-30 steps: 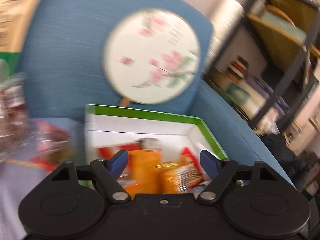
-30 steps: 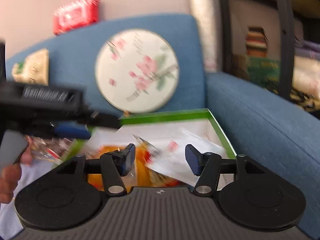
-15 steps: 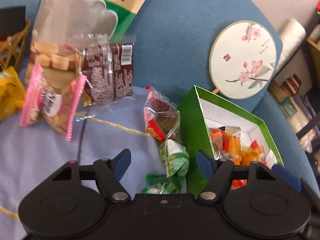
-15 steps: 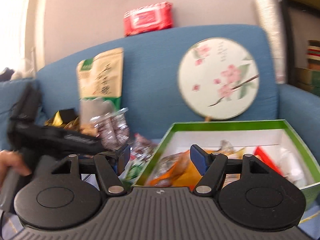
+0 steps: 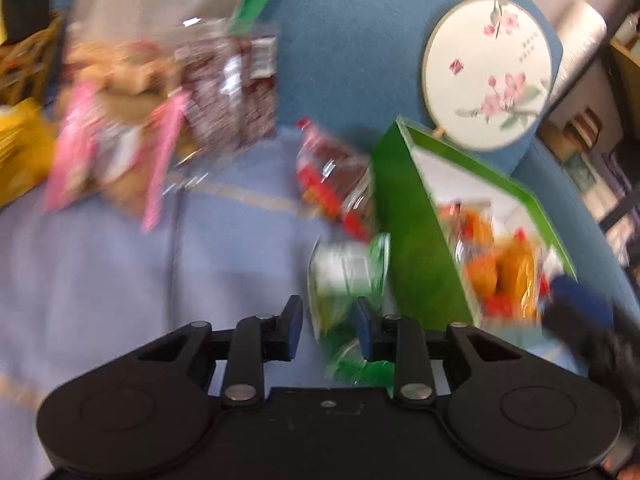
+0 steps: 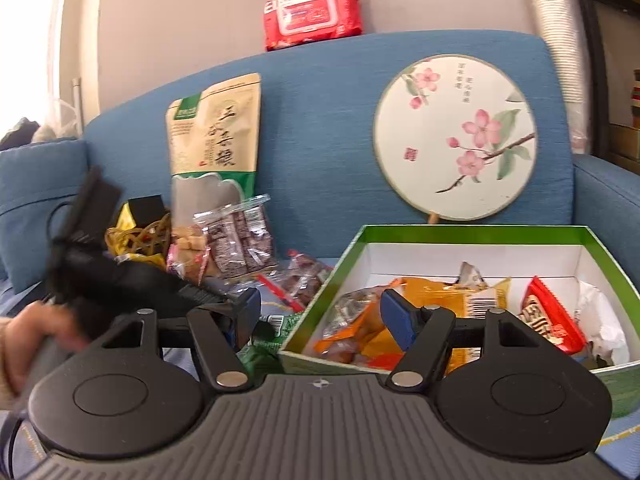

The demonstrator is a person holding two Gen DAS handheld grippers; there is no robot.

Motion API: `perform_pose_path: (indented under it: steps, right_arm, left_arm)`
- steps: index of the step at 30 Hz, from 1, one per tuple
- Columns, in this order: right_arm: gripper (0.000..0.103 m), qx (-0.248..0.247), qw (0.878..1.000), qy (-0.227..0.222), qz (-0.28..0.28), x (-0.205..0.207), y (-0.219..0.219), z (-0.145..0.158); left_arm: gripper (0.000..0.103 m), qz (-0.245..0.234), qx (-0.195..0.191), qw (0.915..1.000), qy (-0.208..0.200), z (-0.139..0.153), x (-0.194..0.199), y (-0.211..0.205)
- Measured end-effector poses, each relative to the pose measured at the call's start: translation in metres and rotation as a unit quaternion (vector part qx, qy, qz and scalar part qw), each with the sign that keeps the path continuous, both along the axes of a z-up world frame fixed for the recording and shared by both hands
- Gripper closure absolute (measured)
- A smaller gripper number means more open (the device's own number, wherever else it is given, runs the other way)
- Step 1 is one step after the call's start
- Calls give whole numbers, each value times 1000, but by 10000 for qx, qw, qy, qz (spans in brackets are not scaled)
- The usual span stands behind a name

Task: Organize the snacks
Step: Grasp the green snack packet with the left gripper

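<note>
Left tongs (image 5: 327,334) close around a green-and-white plastic snack packet (image 5: 347,276) beside the green cardboard box (image 5: 416,248); right tongs (image 6: 320,312) gape open over its near edge.

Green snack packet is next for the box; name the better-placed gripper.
Left. The left gripper already has the green packet between its fingers; the right gripper is open above the green box.

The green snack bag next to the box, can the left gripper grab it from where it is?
Probably yes. The left gripper has its fingers partly closed around the green snack bag, which lies on the sofa seat beside the green box. Nothing sits between them, though blur hides whether the pads touch it.
</note>
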State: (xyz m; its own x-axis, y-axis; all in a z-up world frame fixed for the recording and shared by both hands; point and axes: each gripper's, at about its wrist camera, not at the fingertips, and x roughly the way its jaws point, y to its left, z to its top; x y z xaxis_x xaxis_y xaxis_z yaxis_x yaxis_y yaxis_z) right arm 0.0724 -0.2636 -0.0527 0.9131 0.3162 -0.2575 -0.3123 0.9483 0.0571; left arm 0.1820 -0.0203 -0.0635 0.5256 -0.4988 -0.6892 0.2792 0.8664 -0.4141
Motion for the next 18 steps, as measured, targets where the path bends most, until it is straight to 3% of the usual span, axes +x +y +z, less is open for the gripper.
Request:
perform_pose_path:
  steps: [2,5,8,9,10,15,18]
  right_arm:
    - [0,-75,9999,12,154,-4,9,-1]
    - [0,-228,9988,107,425,-6,23,-5]
    - [0,-438,9969,218,615,-7,37,-13]
    - [0,-503,9963,255,651,-6,41,-15]
    - [0,-552,9957,294,678,-6,44,-17]
    - [0,-595,9945,433,744,-3,47,-22]
    - [0,-593,9939,529,769,1,47,-26]
  left_arm:
    - [93,133,-96,9998,76,-6,-17,20]
    - [92,242,-300,9992,73,-5,-32,39]
    - [60,265,-198,9993,-192,5,-35,42]
    - [39,266,-241,9990,-263,9,-32,41]
    - [26,293,-313,9986,-314,12,-28,36]
    - [12,318,-495,9974,-424,18,0,12]
    - [11,233,-531,9978,-318,12,21,-7]
